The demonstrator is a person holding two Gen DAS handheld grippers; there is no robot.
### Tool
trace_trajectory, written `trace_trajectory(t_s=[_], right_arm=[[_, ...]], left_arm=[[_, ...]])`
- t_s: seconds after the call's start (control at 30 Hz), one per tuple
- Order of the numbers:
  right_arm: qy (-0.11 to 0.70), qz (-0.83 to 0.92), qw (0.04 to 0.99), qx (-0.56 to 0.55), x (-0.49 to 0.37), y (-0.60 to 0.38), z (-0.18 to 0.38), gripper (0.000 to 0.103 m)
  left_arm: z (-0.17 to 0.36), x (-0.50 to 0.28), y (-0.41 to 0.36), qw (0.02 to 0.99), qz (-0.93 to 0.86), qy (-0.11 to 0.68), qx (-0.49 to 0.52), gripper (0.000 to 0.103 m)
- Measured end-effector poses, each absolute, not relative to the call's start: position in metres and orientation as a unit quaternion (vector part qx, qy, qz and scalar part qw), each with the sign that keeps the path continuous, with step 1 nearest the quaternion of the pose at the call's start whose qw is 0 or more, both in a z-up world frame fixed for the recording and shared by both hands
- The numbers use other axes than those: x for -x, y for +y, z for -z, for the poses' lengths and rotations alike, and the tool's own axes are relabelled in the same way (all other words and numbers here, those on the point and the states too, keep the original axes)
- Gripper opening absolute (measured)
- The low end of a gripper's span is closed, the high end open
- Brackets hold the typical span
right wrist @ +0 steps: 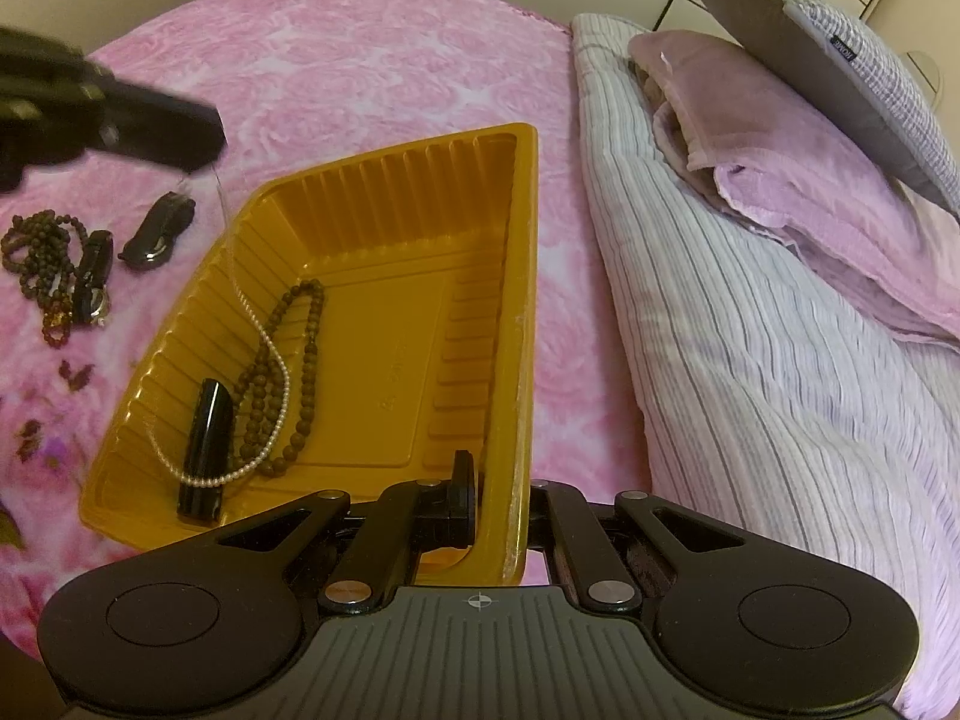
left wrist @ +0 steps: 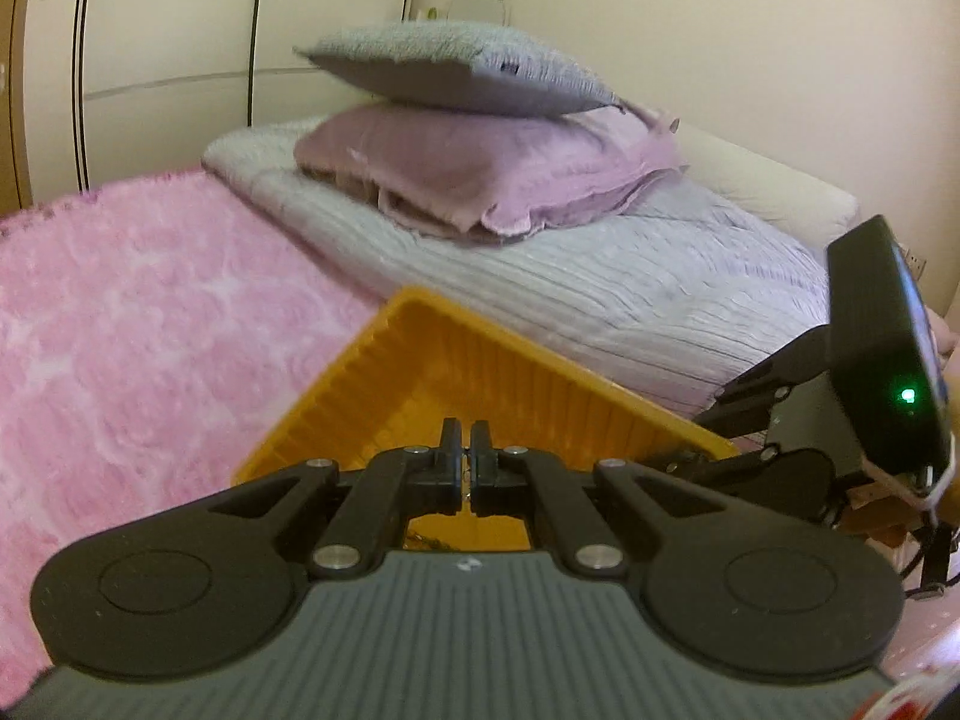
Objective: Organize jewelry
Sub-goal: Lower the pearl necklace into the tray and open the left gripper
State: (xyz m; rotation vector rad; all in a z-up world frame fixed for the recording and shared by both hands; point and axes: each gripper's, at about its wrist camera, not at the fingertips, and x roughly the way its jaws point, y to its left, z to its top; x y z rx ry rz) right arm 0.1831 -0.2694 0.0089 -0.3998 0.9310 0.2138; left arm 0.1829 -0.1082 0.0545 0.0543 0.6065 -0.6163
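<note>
1. Left wrist view: the left gripper has its two fingers pressed almost together, and a thin chain is pinched between them and hangs down from the pads.
2. Just beyond and below those fingers sits the orange tray, its ribbed wall and one corner pointing away from the gripper.
3. Left of the gripper spreads the pink blanket; past the tray lies a striped quilt with a mauve pillow and a grey cushion stacked on it.
4. To the right of the gripper, close by, is the black body of the other hand-held tool, showing a green light.
5. Right wrist view: the right gripper is clamped on the near right rim of the orange tray, one finger inside the wall and the other outside, hidden behind it.
6. Inside the tray, ahead and left of this gripper, lie a brown bead necklace, a string of pearls running up over the left wall, and a black tube.
7. Further left, outside the tray on the blanket, lie more dark beads, a watch and a black clip.
8. The left gripper is blurred, above the clip, with a fine chain dangling from its tip.
</note>
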Motion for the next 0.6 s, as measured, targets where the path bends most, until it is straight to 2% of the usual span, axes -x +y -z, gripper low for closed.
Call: trace_trajectory(t_s=[0.33, 0.37, 0.47, 0.6], right_arm=[[0.445, -0.103, 0.869, 0.191, -0.183, -0.270, -0.009, 0.004], [0.445, -0.103, 0.869, 0.192, -0.183, -0.269, -0.009, 0.004], [0.445, -0.103, 0.869, 0.191, -0.183, -0.270, -0.009, 0.004], [0.444, -0.103, 0.869, 0.192, -0.183, -0.270, -0.008, 0.004]], left_arm=[[-0.049, -0.188, -0.104, 0.906, 0.292, 0.306, -0.025, 0.002], [-0.049, -0.190, -0.105, 0.906, 0.291, 0.307, -0.025, 0.004], [-0.048, -0.192, -0.103, 0.907, 0.286, 0.309, -0.019, 0.028], [-0.050, -0.192, -0.091, 0.912, 0.273, 0.306, -0.015, 0.028]])
